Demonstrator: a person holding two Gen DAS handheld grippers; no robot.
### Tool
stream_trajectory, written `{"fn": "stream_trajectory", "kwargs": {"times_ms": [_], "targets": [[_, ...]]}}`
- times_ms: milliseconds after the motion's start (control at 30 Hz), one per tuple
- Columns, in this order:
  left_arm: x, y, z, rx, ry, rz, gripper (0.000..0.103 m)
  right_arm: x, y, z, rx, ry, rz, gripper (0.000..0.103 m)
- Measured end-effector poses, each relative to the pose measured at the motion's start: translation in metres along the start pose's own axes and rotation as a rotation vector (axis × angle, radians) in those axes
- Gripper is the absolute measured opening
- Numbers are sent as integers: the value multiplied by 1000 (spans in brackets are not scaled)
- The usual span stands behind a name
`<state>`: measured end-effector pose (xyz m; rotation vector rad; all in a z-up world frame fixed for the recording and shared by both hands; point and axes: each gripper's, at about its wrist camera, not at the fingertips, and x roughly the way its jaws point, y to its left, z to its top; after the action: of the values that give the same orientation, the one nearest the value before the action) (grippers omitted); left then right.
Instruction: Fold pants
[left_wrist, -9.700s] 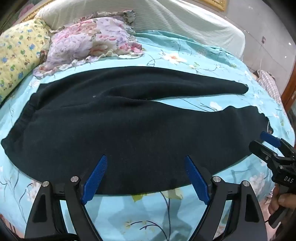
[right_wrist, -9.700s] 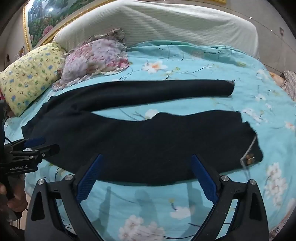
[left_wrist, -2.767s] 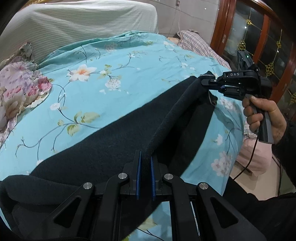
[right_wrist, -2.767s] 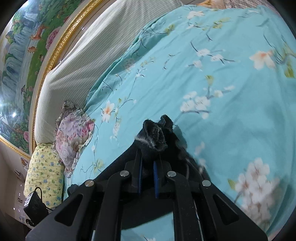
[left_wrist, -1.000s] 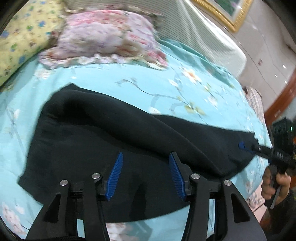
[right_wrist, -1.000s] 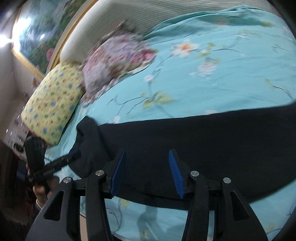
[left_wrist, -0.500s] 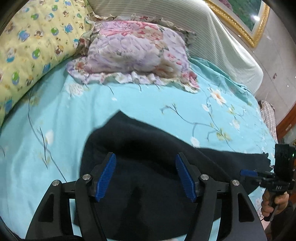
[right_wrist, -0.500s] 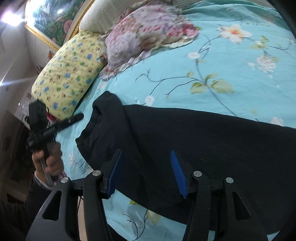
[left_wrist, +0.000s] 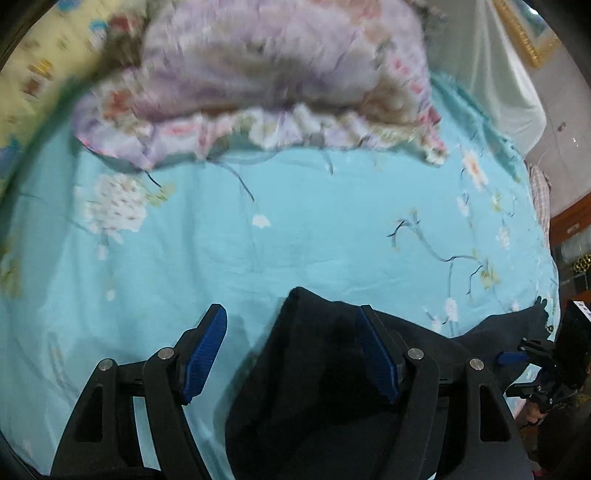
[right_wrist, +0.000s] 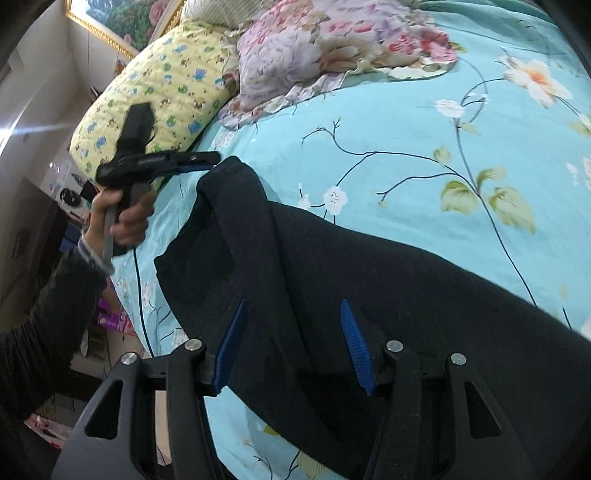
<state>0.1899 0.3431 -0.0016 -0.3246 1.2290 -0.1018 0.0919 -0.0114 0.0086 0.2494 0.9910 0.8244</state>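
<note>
The black pants (left_wrist: 321, 387) lie folded lengthwise, one leg on the other, across the teal flowered sheet. My left gripper (left_wrist: 291, 321) points steeply down at the waist's far corner. Its jaws are opening, and the corner lies between the blue pads without being pressed. From the right wrist view the same left gripper (right_wrist: 199, 160) shows in a hand, its tips at that corner. My right gripper (right_wrist: 291, 310) hovers open over the waist end of the pants (right_wrist: 406, 295), gripping nothing. It also appears small at the leg end, right gripper (left_wrist: 517, 356).
A frilled floral pillow (left_wrist: 277, 74) and a yellow printed pillow (right_wrist: 162, 85) lie at the head of the bed. Bare sheet (left_wrist: 295, 229) stretches between pillows and pants. The bed's edge drops off at the left, past the person's sleeve (right_wrist: 44, 314).
My left gripper has swung to the far waist corner of the pants and its jaws have spread wider. My right gripper has turned along the pants toward the waist, still open.
</note>
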Motion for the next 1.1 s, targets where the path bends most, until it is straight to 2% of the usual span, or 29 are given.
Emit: {"fn": "stream_trajectory", "kwargs": {"times_ms": [100, 200, 267, 333, 367, 433, 500, 533, 867, 1100], "targets": [[18, 3, 5, 2, 60, -37, 73, 9, 2, 4, -14, 28, 9, 54], [17, -4, 2, 37, 42, -49, 69, 18, 6, 6, -39, 48, 15, 54], [15, -12, -2, 57, 33, -62, 56, 23, 9, 8, -52, 47, 10, 54], [13, -23, -10, 103, 16, -18, 52, 27, 12, 9, -59, 48, 11, 53], [12, -30, -14, 120, 9, -5, 45, 28, 14, 10, -68, 46, 13, 50], [7, -36, -23, 138, -18, 19, 41, 32, 20, 9, -97, 48, 8, 24], [-3, -40, -33, 144, -62, 31, 39, 33, 26, 8, -125, 46, -14, 12], [-10, -41, -38, 143, -86, 35, 38, 31, 29, 6, -140, 35, -19, 9], [-82, -52, -100, 121, -321, 48, 35, -3, 56, -5, -248, -65, -68, 7], [-107, -48, -151, 84, -458, 65, 33, -4, 66, -23, -288, -65, -73, 7]]}}
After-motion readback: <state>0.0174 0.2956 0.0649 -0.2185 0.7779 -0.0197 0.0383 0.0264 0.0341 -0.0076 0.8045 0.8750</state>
